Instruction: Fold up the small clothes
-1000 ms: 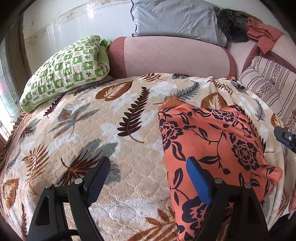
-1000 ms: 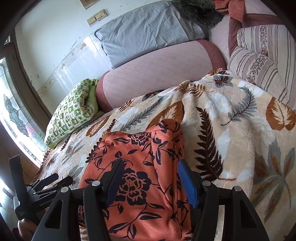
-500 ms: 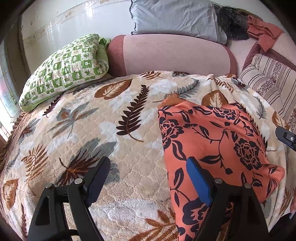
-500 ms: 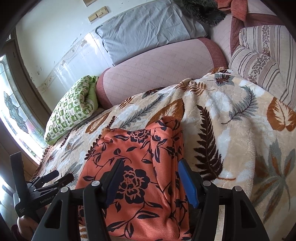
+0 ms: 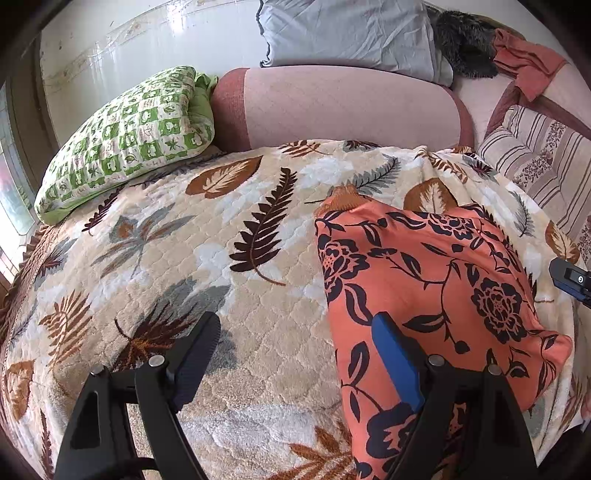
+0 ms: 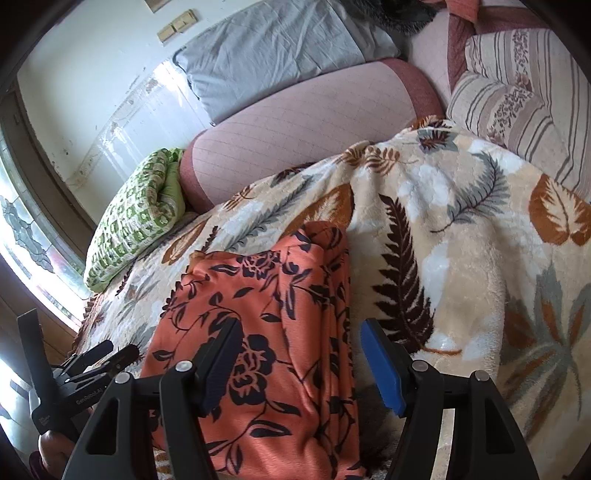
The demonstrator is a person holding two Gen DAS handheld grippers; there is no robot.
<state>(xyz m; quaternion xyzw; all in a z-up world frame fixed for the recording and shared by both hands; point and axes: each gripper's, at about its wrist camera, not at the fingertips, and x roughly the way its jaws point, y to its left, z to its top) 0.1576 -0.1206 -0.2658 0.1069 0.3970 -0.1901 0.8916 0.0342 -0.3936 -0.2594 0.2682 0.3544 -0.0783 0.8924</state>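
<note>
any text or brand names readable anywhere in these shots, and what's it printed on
"GenRobot.AI": white lettering on the black body of the left gripper, seen in the right wrist view.
A second small white label lower on that same body is too small and blurred to read.
No readable text elsewhere, including the orange floral garment and the bedding.

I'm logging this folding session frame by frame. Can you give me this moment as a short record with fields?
Surface: leaf-print blanket spread over a bed
Garment: orange floral garment, folded into a compact rectangle, lying on the blanket
Left gripper: open, holding nothing; its blue finger over the garment's left edge, the other finger over bare blanket
Right gripper: fingers opening, straddling the garment's right edge, not pressing it
Background: green checked pillow, pink bolster, grey pillow, striped cushion
</note>
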